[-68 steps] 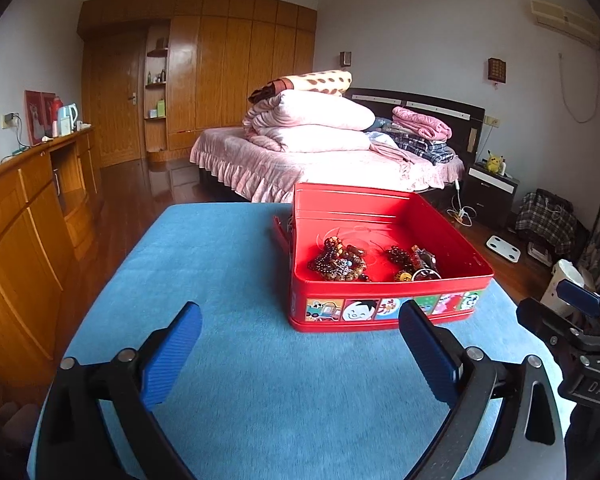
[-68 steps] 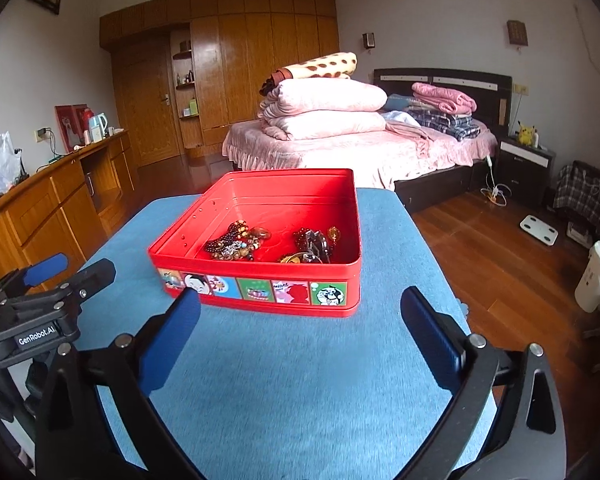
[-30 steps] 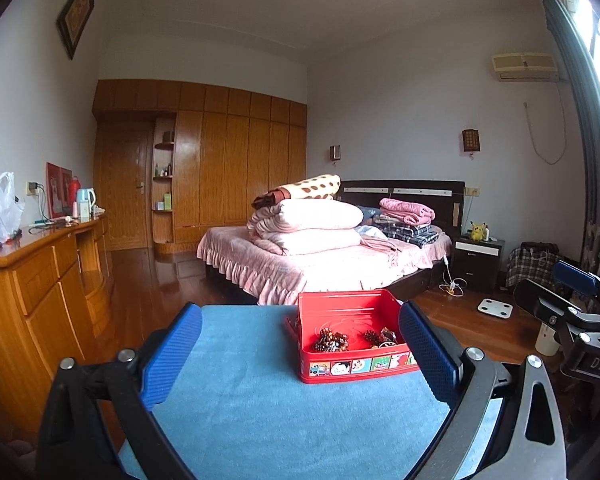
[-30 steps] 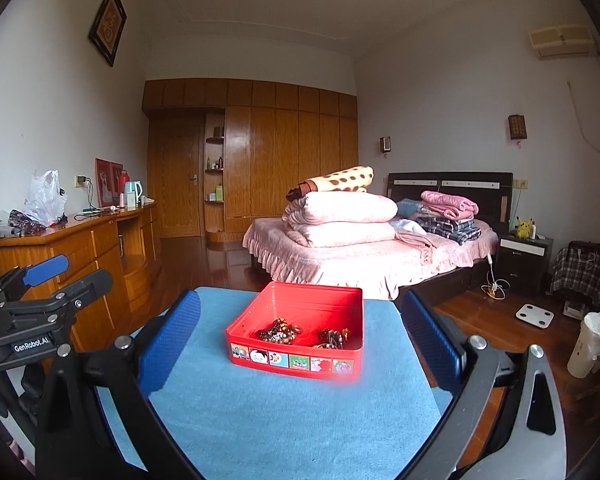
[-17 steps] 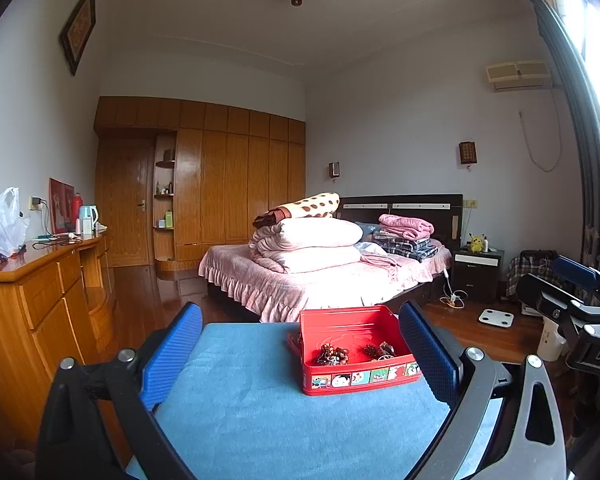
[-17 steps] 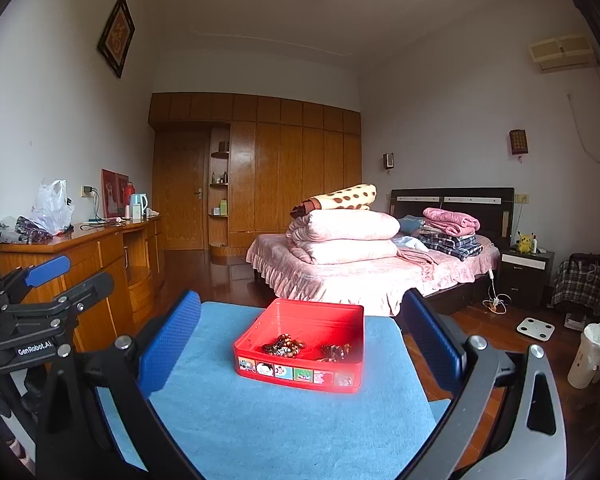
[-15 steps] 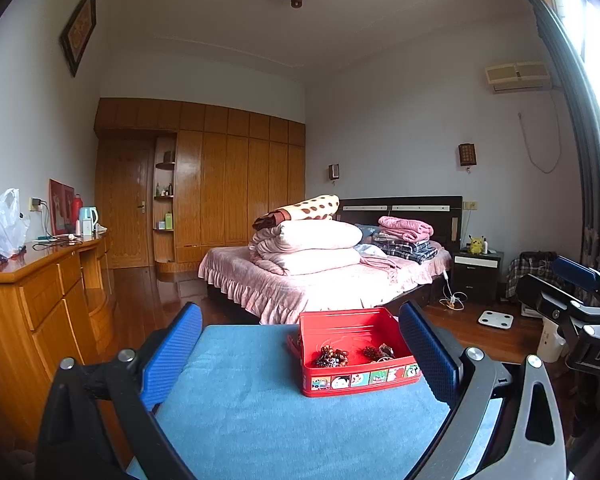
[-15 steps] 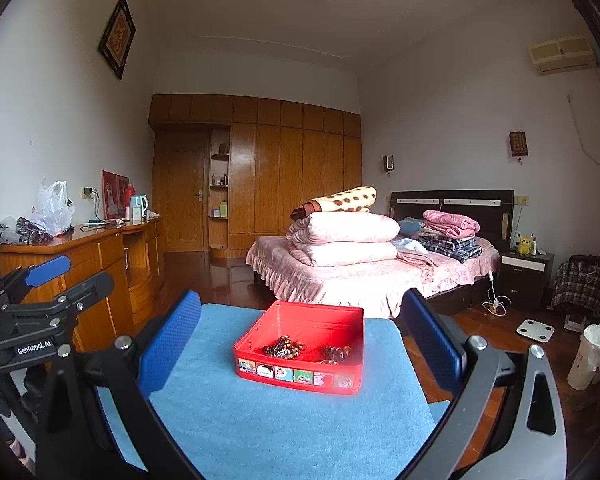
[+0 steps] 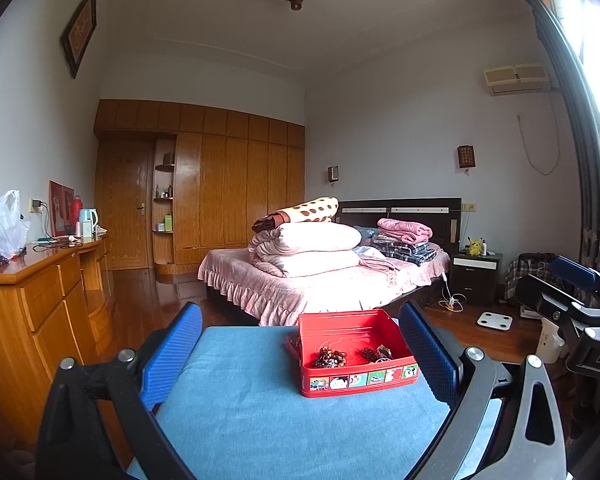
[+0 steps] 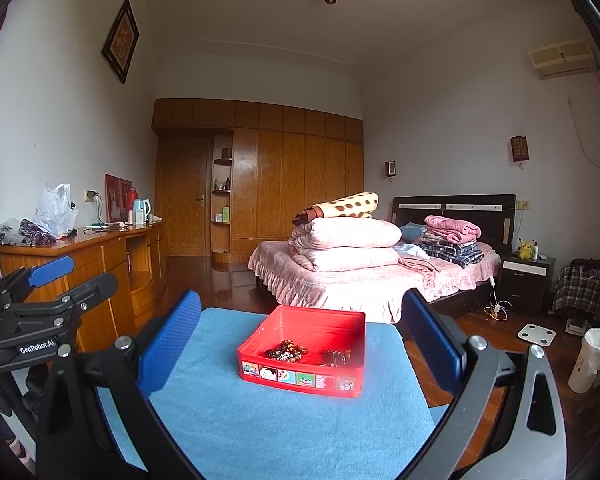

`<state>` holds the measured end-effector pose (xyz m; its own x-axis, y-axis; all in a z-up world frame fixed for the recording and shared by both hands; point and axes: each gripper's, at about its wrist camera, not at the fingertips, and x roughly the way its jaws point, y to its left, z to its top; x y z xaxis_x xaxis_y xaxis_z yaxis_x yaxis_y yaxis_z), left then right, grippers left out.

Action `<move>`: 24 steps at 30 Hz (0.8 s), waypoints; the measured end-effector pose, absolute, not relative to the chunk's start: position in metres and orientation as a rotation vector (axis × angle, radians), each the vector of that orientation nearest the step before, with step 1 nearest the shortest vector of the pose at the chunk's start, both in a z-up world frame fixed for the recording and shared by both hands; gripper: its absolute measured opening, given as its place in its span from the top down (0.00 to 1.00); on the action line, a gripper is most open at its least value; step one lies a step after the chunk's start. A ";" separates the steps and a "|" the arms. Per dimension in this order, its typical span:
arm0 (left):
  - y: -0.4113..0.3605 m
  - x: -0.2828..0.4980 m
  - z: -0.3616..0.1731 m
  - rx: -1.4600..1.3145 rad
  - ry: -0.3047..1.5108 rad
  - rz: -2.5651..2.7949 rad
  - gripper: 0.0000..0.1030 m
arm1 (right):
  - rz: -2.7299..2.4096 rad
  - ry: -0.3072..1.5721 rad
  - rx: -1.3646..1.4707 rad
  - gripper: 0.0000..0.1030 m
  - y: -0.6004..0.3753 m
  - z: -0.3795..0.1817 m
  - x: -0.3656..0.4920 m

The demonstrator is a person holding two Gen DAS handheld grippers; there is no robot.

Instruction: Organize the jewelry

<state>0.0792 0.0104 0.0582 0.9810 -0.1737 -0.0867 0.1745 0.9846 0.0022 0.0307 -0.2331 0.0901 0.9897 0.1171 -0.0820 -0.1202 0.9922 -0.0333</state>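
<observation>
A red tin box (image 9: 356, 378) with cartoon stickers on its front stands on a blue cloth-covered table (image 9: 260, 420). It also shows in the right wrist view (image 10: 304, 376). Inside lie two heaps of beaded jewelry (image 9: 331, 357) (image 10: 285, 350). My left gripper (image 9: 300, 354) is open and empty, held back from the box and above the table. My right gripper (image 10: 300, 344) is open and empty, also back from the box. Each gripper shows at the edge of the other's view.
A wooden dresser (image 9: 40, 300) with bags and a kettle stands left of the table. A bed (image 9: 328, 280) piled with folded bedding lies beyond it. A nightstand (image 10: 526, 280), a scale on the floor (image 10: 536, 334) and a white bin (image 10: 590, 360) are at the right.
Both grippers have pulled back and up from the box, which now looks smaller and farther. Both stay open and empty. The box has not moved.
</observation>
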 end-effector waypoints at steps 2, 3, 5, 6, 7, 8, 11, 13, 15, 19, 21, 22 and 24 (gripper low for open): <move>0.011 0.078 0.058 0.011 0.089 -0.176 0.06 | 0.119 0.083 -0.036 0.05 -0.234 0.090 0.030; 0.011 0.078 0.058 0.011 0.090 -0.177 0.06 | 0.119 0.081 -0.036 0.05 -0.234 0.090 0.030; 0.012 0.077 0.058 0.010 0.091 -0.177 0.06 | 0.121 0.084 -0.034 0.05 -0.234 0.090 0.031; 0.012 0.076 0.058 0.011 0.092 -0.177 0.06 | 0.121 0.085 -0.032 0.05 -0.234 0.089 0.031; 0.012 0.076 0.058 0.013 0.092 -0.176 0.06 | 0.122 0.085 -0.030 0.05 -0.234 0.089 0.032; 0.012 0.077 0.058 0.013 0.093 -0.175 0.06 | 0.122 0.086 -0.030 0.05 -0.234 0.089 0.032; 0.011 0.078 0.058 0.017 0.101 -0.180 0.06 | 0.122 0.087 -0.031 0.05 -0.233 0.088 0.032; 0.010 0.079 0.058 0.025 0.105 -0.180 0.06 | 0.122 0.087 -0.030 0.05 -0.233 0.088 0.032; 0.009 0.080 0.058 0.029 0.106 -0.178 0.06 | 0.122 0.085 -0.029 0.05 -0.233 0.088 0.031; 0.009 0.081 0.057 0.032 0.112 -0.181 0.06 | 0.118 0.087 -0.034 0.05 -0.233 0.089 0.032; 0.010 0.081 0.057 0.032 0.114 -0.178 0.06 | 0.117 0.088 -0.036 0.05 -0.232 0.088 0.032; 0.010 0.081 0.057 0.031 0.115 -0.177 0.06 | 0.118 0.088 -0.038 0.05 -0.232 0.088 0.032; 0.009 0.082 0.057 0.032 0.115 -0.177 0.06 | 0.118 0.089 -0.041 0.05 -0.230 0.087 0.032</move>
